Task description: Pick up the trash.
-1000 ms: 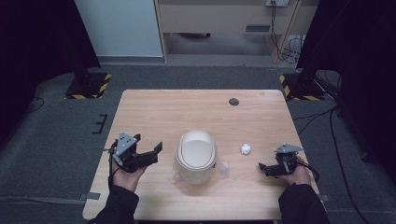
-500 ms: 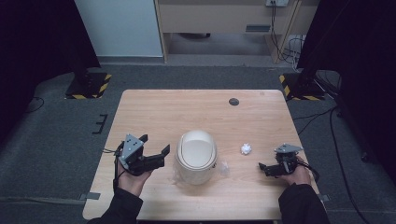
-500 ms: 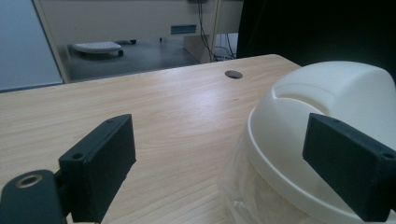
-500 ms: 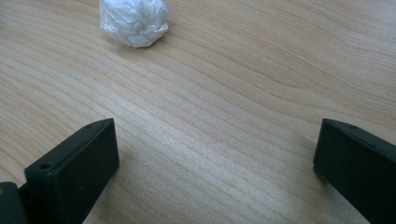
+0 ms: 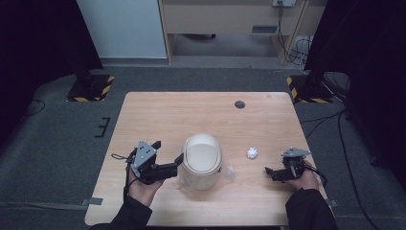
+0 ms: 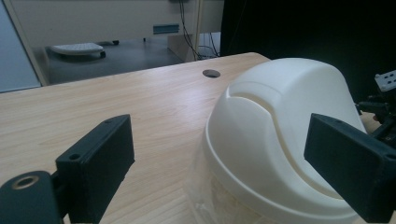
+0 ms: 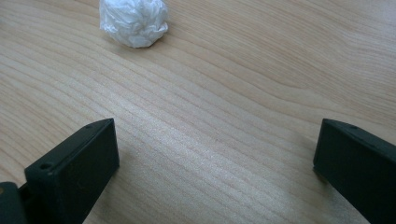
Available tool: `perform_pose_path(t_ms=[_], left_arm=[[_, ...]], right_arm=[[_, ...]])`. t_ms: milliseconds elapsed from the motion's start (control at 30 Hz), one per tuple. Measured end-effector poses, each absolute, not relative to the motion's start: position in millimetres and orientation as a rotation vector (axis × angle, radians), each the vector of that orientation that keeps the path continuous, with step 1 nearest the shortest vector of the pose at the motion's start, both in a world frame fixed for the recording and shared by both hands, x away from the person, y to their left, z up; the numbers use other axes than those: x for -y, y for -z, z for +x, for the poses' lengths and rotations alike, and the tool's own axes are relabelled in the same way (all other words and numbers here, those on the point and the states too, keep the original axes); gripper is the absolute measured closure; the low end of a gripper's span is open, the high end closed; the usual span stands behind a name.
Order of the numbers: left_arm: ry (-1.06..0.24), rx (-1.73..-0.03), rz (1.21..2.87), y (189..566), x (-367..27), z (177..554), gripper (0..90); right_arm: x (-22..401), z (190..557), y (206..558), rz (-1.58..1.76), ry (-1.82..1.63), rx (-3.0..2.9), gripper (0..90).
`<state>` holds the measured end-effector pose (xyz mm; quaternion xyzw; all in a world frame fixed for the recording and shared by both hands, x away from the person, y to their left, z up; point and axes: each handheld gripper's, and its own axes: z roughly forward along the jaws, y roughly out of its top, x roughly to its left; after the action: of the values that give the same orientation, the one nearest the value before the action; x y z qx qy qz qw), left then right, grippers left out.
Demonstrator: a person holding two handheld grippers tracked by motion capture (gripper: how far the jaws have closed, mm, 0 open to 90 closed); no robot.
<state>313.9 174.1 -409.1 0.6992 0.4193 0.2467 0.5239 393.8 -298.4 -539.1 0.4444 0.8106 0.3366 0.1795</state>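
I see the smooth cream domed bin (image 5: pixel 201 160) near the wooden table's (image 5: pixel 201 112) front middle. My left gripper (image 5: pixel 178 162) sits just beside its left flank, jaws spread wide. A crumpled white paper ball (image 5: pixel 252 153) lies apart to its right. My right gripper (image 5: pixel 269 172), jaws wide and empty, rests near the right edge over bare grain.
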Motion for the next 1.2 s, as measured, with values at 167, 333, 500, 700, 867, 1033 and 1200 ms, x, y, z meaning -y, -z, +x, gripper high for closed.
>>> perform_pose_path(t_ms=[167,333,500,700,867,1033,1200], left_arm=[[-0.571,-1.000,1.684,411.8,-166.4,313.4,6.9],[-0.553,-1.002,1.688,413.9,-161.6,314.1,6.7],[-0.549,-1.000,1.700,416.0,-156.1,315.2,6.6],[-0.542,-1.001,1.719,419.1,-149.5,317.6,6.5],[-0.529,-1.010,1.747,424.8,-146.6,319.5,6.3],[-0.522,-1.020,1.766,428.6,-145.8,321.2,6.1],[-0.521,-1.028,1.772,430.1,-145.6,323.5,6.0]], right_arm=[[298.5,393.9,539.1,1.253,-0.951,-2.291,0.4],[298.5,393.9,539.1,1.253,-0.951,-2.292,0.4],[298.3,393.9,539.2,1.256,-0.952,-2.290,0.4],[298.3,393.9,539.1,1.255,-0.952,-2.290,0.4],[298.3,394.0,539.2,1.256,-0.953,-2.290,0.4],[298.3,393.9,539.1,1.256,-0.952,-2.290,0.4],[298.2,393.9,539.2,1.257,-0.952,-2.289,0.4]])
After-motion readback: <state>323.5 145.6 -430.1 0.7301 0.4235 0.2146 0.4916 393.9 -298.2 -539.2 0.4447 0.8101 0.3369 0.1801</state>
